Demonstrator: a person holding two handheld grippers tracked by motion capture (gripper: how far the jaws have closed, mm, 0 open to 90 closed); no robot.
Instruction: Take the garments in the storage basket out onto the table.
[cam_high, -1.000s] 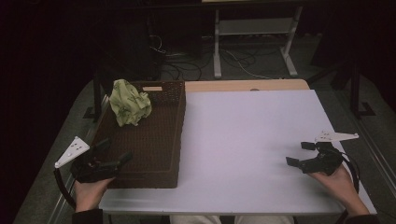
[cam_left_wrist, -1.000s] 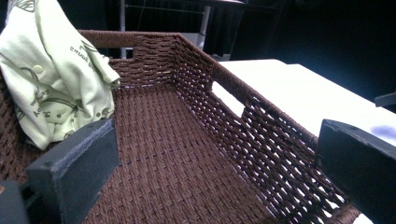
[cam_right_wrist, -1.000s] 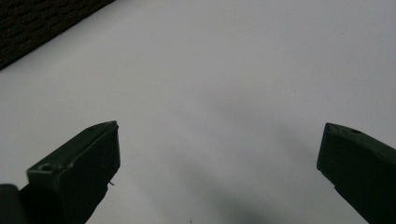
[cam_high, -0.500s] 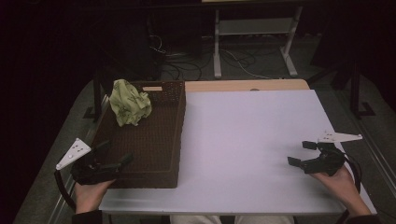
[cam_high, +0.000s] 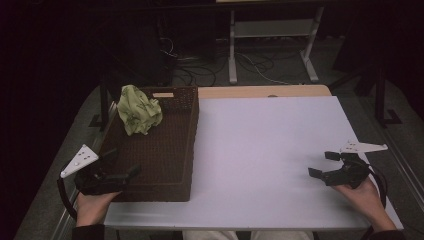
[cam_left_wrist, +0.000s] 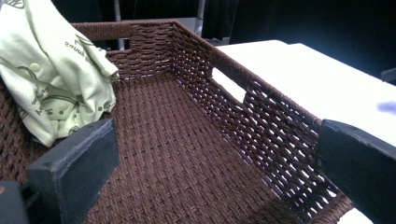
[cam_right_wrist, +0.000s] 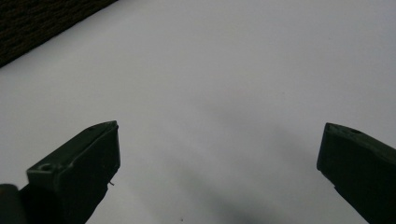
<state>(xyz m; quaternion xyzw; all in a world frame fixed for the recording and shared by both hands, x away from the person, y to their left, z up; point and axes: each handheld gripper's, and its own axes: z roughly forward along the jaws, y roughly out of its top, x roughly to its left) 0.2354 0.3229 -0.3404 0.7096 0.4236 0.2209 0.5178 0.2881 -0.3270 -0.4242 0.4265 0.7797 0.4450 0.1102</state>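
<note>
Reaching with my spread left gripper (cam_high: 117, 169): crumpled green garment (cam_high: 138, 109) lies ahead in basket's (cam_high: 170, 165) far-left corner; right gripper (cam_high: 327, 165) spread, far off.

Basket (cam_high: 165, 150): dk brown woven, tight ribbed weave; open lattice in side wall near handle slot, left gripper view. Cloth (cam_high: 138, 109): pale yellow-green w/ small grey-brown print, some lettering, round dots. Desk (cam_high: 270, 150): plain white top, tan wood strip along far edge. Left gripper (cam_high: 120, 166): black body, jaws matte black, light grey plate. Right gripper (cam_high: 324, 165): black, same grey plate, black cable.
</note>
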